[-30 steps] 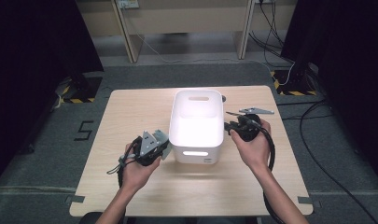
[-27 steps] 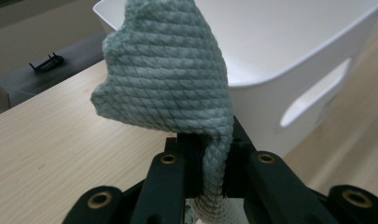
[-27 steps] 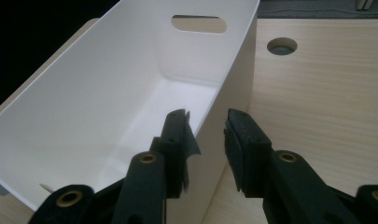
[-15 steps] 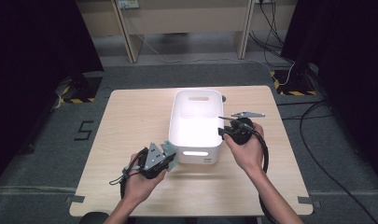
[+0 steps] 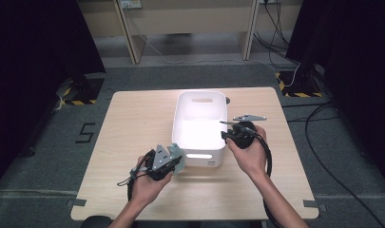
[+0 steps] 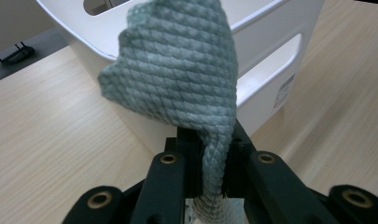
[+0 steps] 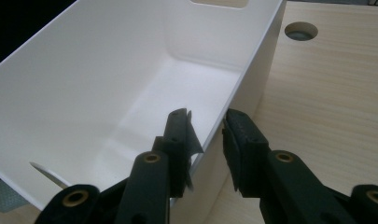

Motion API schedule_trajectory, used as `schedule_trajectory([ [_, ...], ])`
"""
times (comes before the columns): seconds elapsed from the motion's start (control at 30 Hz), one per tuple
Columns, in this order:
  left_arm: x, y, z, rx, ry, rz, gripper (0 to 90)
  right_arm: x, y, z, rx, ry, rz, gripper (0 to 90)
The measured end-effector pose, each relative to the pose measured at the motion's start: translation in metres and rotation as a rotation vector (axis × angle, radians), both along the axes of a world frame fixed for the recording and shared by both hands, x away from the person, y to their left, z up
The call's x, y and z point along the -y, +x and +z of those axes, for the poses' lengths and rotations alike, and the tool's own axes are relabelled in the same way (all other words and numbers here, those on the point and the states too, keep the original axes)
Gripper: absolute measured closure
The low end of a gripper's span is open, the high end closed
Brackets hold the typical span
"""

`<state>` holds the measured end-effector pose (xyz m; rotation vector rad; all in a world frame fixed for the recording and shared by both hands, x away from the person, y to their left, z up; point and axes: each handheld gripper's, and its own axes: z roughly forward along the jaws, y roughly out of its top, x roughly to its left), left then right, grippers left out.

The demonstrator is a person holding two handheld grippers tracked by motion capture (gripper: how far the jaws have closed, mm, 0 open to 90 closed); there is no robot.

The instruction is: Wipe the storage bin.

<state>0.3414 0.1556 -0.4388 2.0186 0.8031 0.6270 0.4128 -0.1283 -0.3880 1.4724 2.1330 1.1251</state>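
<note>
The cloth (image 6: 177, 74) is a pale green woven fabric with a raised, scaly diamond texture, soft and matt. The bin (image 7: 84, 93) looks like smooth white plastic with a slight sheen. The worktop (image 5: 133, 128) is light wood grain, matt. Both the left tool (image 6: 207, 158) and the right tool (image 7: 207, 140) look like matt black plastic with brass-coloured rivets.

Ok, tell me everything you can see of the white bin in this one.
The white bin is a rectangular open-topped tub of smooth, plastic-looking material, with a slot handle cut in each end wall and a small label low on the near end. It stands upright at the middle of the wooden table and looks empty inside. The right gripper straddles its right wall, one jaw inside, one outside. The left gripper, holding a green cloth, is close to its near left corner.
</note>
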Motion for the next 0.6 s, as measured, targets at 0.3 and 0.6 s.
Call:
schedule_trajectory([
  [0.3,0.0020,0.0024,-0.0028,-0.011,-0.004,0.005,80.8,-0.0016,0.0017,-0.0006,0.010,-0.007,0.004,71.6],
  [0.6,0.0050,0.0036,-0.0096,-0.021,0.001,0.010,80.8,-0.0014,0.0019,-0.0008,0.012,-0.007,0.008,71.6],
])
